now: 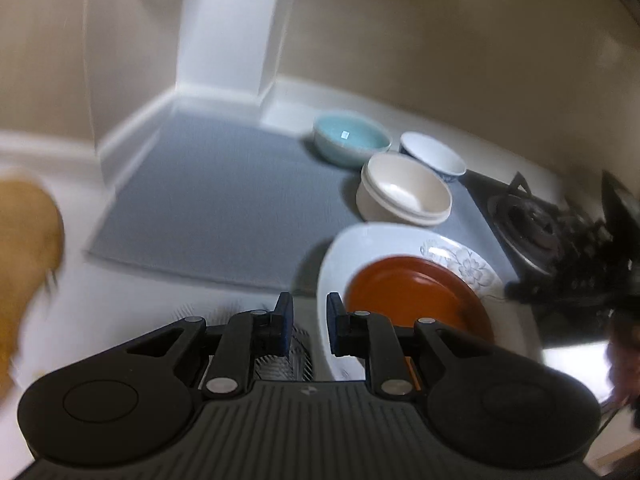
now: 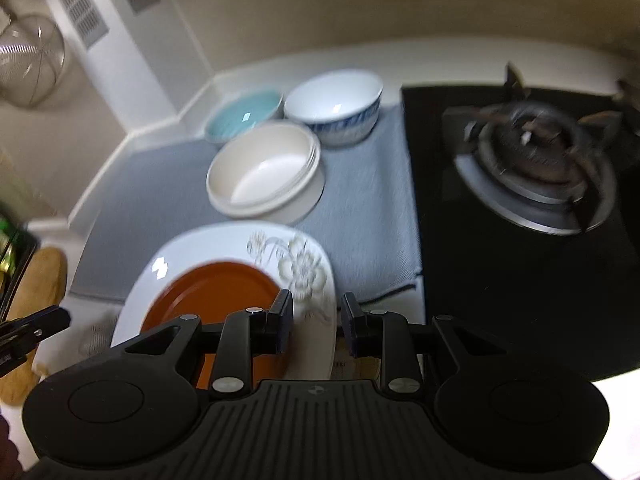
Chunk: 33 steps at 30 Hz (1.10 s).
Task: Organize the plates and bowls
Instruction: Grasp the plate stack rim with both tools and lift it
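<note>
A white flower-patterned plate (image 1: 400, 248) carries a brown plate (image 1: 416, 300). My left gripper (image 1: 310, 320) is open, its jaws either side of the white plate's left rim. My right gripper (image 2: 318, 324) is open, astride that plate's (image 2: 224, 248) right rim, beside the brown plate (image 2: 216, 296). Both plates look lifted and tilted over the grey mat (image 1: 224, 192). On the mat stand a cream bowl (image 1: 404, 196), a teal bowl (image 1: 352, 142) and a blue-patterned white bowl (image 1: 434, 156). They also show in the right wrist view: cream bowl (image 2: 266, 176), teal bowl (image 2: 244, 116), patterned bowl (image 2: 336, 104).
A black gas hob with a burner (image 2: 532, 160) lies right of the mat (image 2: 368, 216). A tan object (image 1: 24, 264) sits at the left on the white counter. A wire strainer (image 2: 28, 64) hangs on the wall. A white corner column (image 1: 228, 28) stands behind the mat.
</note>
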Tool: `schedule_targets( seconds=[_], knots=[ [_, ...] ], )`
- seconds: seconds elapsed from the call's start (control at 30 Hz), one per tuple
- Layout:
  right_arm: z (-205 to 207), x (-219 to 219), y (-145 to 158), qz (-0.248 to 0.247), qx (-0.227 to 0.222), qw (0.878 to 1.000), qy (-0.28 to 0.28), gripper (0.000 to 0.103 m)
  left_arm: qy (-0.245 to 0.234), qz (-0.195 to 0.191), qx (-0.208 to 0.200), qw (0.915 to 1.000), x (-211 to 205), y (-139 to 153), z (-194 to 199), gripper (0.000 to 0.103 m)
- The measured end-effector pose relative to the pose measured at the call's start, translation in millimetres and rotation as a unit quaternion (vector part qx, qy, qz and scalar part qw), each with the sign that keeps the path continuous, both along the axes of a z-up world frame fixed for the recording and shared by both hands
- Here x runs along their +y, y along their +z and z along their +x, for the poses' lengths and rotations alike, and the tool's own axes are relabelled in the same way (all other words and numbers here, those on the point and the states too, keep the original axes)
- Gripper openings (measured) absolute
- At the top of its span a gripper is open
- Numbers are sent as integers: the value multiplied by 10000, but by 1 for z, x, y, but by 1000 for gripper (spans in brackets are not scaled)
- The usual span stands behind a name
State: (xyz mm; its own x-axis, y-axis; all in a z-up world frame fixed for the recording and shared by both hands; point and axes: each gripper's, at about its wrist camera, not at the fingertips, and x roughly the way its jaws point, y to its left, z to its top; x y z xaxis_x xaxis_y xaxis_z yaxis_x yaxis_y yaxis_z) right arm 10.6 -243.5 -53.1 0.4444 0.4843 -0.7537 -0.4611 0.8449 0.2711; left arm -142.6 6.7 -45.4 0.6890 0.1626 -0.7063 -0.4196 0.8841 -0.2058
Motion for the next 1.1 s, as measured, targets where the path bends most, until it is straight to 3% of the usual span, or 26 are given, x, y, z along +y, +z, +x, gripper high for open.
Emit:
schedule_targets(
  seconds=[0.17, 0.43, 0.7, 0.93, 1.1],
  knots=[
    [7, 1, -14, -39, 293, 9989, 359, 29, 353, -635, 125, 9973, 9, -14, 8, 21],
    [11, -5, -28, 18, 757, 9960, 480, 29, 237, -922, 304, 9950, 14, -25, 25, 21],
    [6, -4, -33, 115, 1000, 9947, 203, 24, -254, -1368, 442, 9893, 34, -44, 32, 21],
    [-1, -1, -33, 92, 930, 9955, -131, 23, -797, -1697, 366, 9816, 47, -51, 35, 15],
    [-12, 9, -31, -42, 809, 9965, -228, 23, -865, -1806, 269, 9794, 67, -54, 29, 14]
  ],
)
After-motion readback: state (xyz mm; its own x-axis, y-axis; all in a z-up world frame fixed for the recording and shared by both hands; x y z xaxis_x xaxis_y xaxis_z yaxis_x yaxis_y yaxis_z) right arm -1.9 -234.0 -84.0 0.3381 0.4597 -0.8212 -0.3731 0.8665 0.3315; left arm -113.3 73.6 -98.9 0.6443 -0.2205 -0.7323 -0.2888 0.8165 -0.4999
